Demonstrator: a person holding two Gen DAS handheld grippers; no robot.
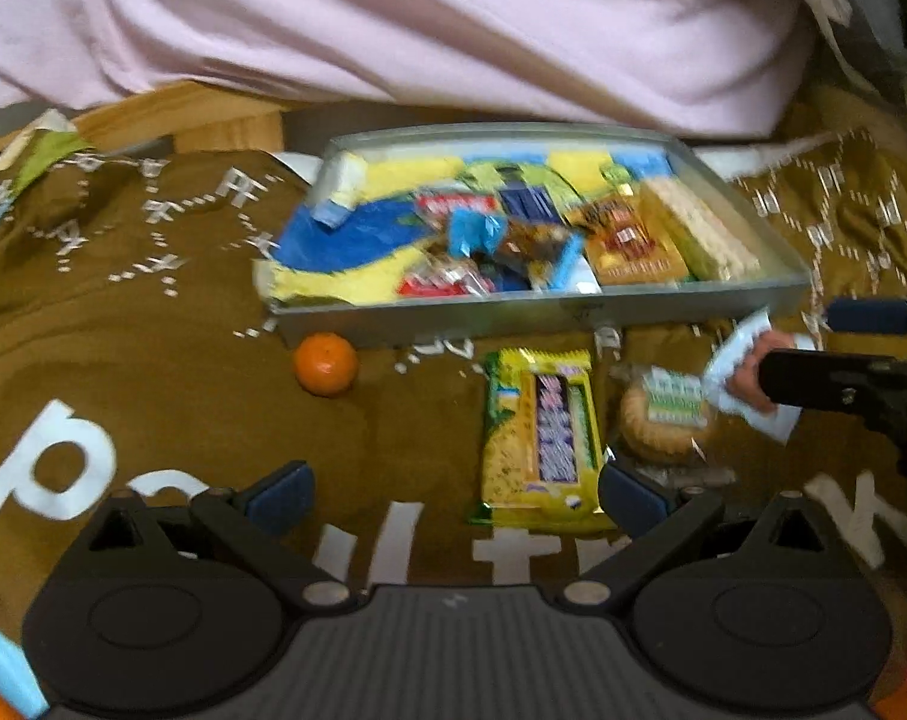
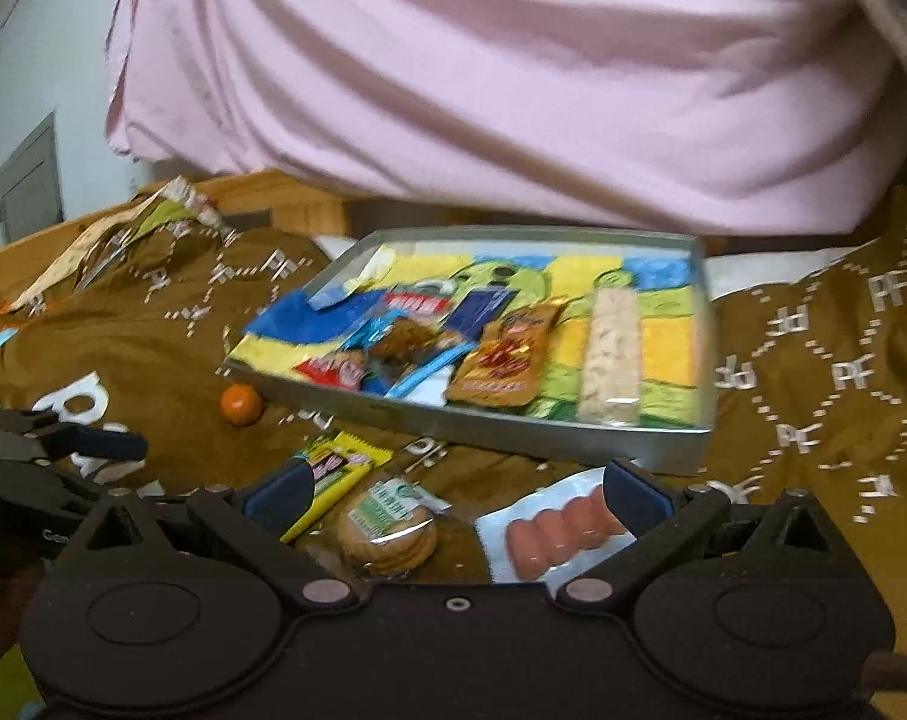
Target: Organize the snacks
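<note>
your right gripper (image 2: 456, 495), jaws spread, has the pale-blue pack of pink sausages (image 2: 558, 531) lying crosswise at its right jaw; your left gripper (image 1: 453, 495), also spread, sits farther off.

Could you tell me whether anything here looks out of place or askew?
Yes. The tray sits tilted on the rumpled brown cloth. An orange lies loose against its near wall, and the sausage pack lies outside the tray.
</note>
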